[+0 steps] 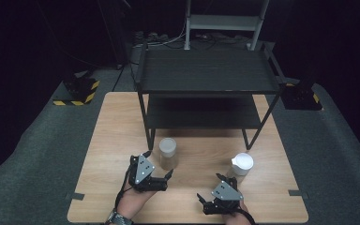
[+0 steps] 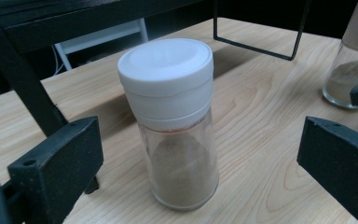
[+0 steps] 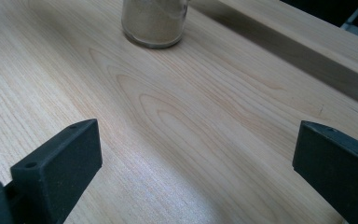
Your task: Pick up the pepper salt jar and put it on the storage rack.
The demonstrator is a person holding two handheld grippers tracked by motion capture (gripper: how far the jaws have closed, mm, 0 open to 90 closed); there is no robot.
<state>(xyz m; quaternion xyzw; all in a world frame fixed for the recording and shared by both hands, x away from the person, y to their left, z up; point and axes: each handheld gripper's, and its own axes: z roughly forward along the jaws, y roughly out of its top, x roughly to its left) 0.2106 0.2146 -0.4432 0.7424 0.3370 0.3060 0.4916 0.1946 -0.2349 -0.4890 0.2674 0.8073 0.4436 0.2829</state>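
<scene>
Pale wood grain runs across the table [image 1: 103, 154], which sits on grey carpet in a dark room. Nearest the person, the right gripper [image 1: 214, 200] hangs low over bare wood with its jaws spread wide and nothing between them; in the right gripper view the second jar [image 3: 154, 21] stands well ahead, only its powder-filled base in frame. A little further in, the left gripper [image 1: 163, 176] is also fully open and holds nothing, its jaws flanking the spice jar [image 2: 176, 126] without touching it. That jar stands upright on the table, white cap on, brownish powder in its lower half, just in front of the black shelf rack [image 1: 206, 75]. The second jar, also white-lidded, stands apart to the right, near the rack's right leg. As I judge it, the danger lies in the closing: the glass is tall and narrow, so a jaw that meets it off-centre or too high on the cap could tip it, and a tilted lift toward the rack might knock the rack's left leg [image 2: 25, 88] close beside it.
</scene>
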